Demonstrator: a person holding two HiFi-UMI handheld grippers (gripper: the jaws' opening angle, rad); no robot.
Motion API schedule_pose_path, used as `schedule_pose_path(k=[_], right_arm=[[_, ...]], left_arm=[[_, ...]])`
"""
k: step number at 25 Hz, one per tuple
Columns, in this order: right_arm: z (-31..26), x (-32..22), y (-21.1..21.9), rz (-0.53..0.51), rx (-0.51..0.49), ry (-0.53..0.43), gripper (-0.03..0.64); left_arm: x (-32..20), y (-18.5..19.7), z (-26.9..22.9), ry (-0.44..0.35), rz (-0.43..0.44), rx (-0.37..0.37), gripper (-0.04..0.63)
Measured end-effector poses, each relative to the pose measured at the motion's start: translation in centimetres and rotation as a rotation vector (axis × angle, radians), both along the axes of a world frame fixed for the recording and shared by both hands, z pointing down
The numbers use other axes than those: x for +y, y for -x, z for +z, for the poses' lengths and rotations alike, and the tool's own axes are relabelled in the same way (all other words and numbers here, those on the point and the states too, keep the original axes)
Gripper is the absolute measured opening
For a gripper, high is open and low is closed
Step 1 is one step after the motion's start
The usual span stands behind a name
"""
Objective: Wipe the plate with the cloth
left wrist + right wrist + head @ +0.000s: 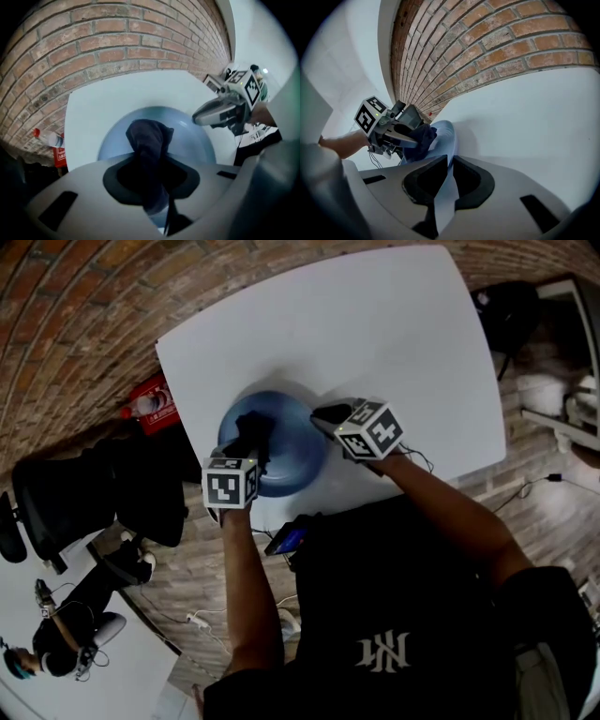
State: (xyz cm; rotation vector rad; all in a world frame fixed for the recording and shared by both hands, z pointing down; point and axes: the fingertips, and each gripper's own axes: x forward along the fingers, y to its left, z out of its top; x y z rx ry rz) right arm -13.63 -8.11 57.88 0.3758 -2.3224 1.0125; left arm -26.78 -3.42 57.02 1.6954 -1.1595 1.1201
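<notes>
A blue plate [292, 442] sits tilted near the front edge of the white table [375, 343]. My right gripper [323, 420] is shut on the plate's right rim [444, 187], which runs between its jaws. My left gripper [249, 432] is shut on a dark cloth [146, 140], whose bunched end rests on the plate's face [187, 136]. In the right gripper view the cloth [421, 138] lies against the plate's inner side [443, 133] beneath the left gripper [408, 136].
A brick floor surrounds the table. A red box with a plastic bottle [150, 406] lies on the floor at the table's left. A black office chair [103, 498] stands at left and a phone [288, 538] shows below the table's front edge.
</notes>
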Motion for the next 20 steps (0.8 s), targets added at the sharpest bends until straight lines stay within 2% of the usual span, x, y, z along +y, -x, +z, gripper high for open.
schedule_pose_path(k=[4,6,8,9,10,14,17,20], right_arm=[[0.0,0.1,0.1,0.003,0.001,0.004,0.06],[0.1,0.0,0.1,0.005,0.002,0.006,0.06],[0.1,0.0,0.2,0.007,0.001,0.008,0.06],[0.1,0.1,0.2,0.008,0.001,0.009,0.06],[0.1,0.1,0.2,0.008,0.001,0.01,0.06],[0.0,0.2,0.4,0.009,0.004,0.011,0.06],[0.0,0.3,0.4,0.012,0.002,0.014,0.06],[0.0,0.3,0.4,0.011,0.003,0.013,0.06]], left_arm=[[-0.5,-3.0,-0.1,-0.022,-0.019,0.09,0.081],[-0.9,-4.7,-0.1,-0.029,-0.075,0.215,0.081],[-1.4,-6.6,-0.2,-0.028,-0.164,0.383,0.08],[-1.5,-7.4,-0.1,-0.024,-0.199,0.446,0.08],[-1.5,-8.0,0.2,-0.016,-0.213,0.474,0.081],[-0.9,-9.4,1.7,0.024,-0.198,0.454,0.08],[-1.1,-10.5,1.7,0.016,-0.192,0.455,0.08],[-1.1,-10.6,2.0,0.016,-0.166,0.415,0.08]])
